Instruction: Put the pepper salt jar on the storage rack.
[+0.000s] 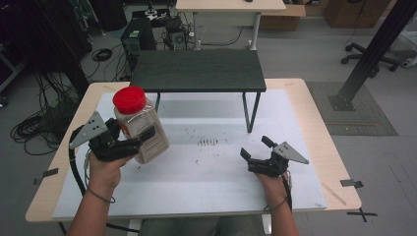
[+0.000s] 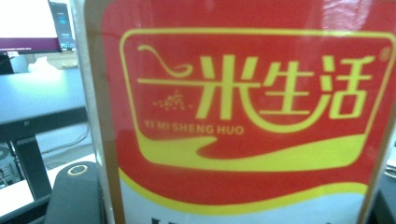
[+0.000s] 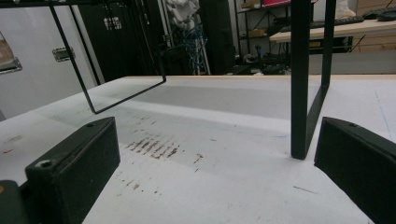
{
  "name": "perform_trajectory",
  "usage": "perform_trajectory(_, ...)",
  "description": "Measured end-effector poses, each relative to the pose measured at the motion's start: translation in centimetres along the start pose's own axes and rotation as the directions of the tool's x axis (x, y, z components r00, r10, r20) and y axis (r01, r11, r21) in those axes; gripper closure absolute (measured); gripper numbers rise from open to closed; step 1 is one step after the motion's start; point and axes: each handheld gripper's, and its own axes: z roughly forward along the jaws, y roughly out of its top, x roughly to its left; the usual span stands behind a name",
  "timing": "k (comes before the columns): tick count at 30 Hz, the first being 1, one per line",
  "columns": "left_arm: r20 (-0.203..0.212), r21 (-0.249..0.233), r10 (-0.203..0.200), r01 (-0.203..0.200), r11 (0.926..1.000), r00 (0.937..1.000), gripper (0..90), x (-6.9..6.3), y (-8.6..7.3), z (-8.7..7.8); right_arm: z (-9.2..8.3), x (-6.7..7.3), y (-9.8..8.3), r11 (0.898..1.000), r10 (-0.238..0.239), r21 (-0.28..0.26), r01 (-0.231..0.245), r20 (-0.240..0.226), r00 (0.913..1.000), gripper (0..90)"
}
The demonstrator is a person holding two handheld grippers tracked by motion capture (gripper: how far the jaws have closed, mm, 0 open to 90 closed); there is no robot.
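So the left gripper [image 1: 140,140] is pinching the red-capped jar [image 1: 139,123] mid-body, lifted off the mat and leaning its cap up and away. The right gripper [image 1: 256,147] sits spread and empty, well apart. The black shelf [image 1: 199,70] lies beyond both, nearer the jar.

The jar's red label [image 2: 247,116] is showing yellow characters "一米生活" and, beneath them, "YI MI SHENG HUO".

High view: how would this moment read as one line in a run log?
left gripper: shut on red-lidded jar, held above white mat | right gripper: open, empty, low over mat | black shelf: bare
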Motion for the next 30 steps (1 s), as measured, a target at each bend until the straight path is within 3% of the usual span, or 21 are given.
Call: perform_trajectory(30,0.009,-0.005,0.024,-0.024,0.9997,0.9997,27.0,-0.5,8.8,2.5,0.0,-0.1,0.0,1.000,0.007,-0.004,-0.007,-0.002,1.0000,0.0)
